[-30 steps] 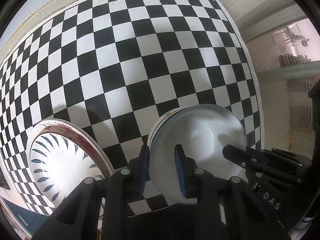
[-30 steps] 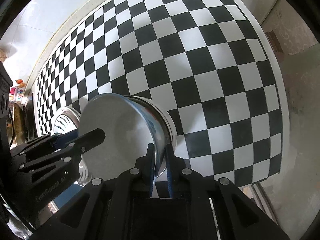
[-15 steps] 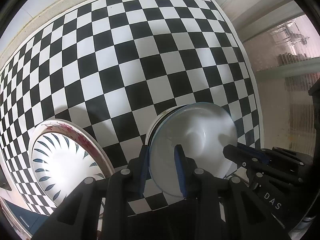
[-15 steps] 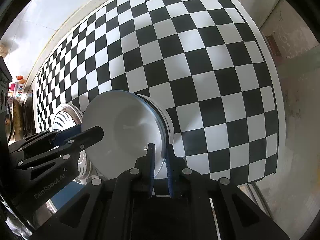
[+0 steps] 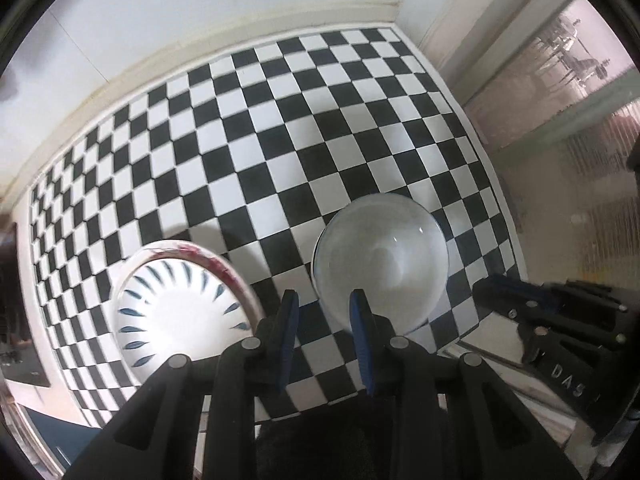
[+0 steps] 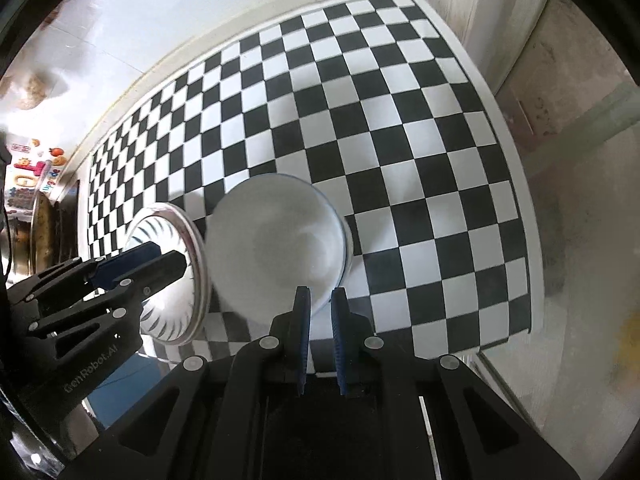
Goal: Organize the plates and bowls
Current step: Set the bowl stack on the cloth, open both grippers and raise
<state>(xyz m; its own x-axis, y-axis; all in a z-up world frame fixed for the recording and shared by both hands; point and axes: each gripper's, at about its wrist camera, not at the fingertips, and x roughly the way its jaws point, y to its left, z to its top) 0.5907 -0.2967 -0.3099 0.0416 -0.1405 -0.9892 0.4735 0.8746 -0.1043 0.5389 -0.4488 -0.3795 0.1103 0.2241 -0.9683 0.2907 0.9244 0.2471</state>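
Nearest the left wrist camera, the left gripper (image 5: 324, 304) had its two blue-padded fingers (image 5: 289, 320) spread apart with nothing between them; only checkered cloth showed in the gap. The white bowl (image 5: 380, 260) sat just beyond and slightly right of those fingertips, upright on the checkered tablecloth (image 5: 280, 140), apart from the pads. To the left of the bowl, close beside it, lay the patterned plate (image 5: 176, 304), white with dark blue leaf strokes and a reddish rim. Right of the bowl, near the cloth's edge, the right gripper (image 5: 504, 292) showed as a black shape, slightly blurred.

From the right wrist camera, the right gripper (image 6: 320, 300) had its fingers (image 6: 302, 320) narrowly parted, a slim gap between the pads, and the near rim of the white bowl (image 6: 276, 248) reached down toward that gap; whether the pads touched the rim could not be told. Left of the bowl, the patterned plate (image 6: 176, 280) sat partly behind the left gripper (image 6: 160, 258). Beyond the bowl, the checkered tablecloth (image 6: 360, 100) ran up to a pale wall (image 6: 200, 12)
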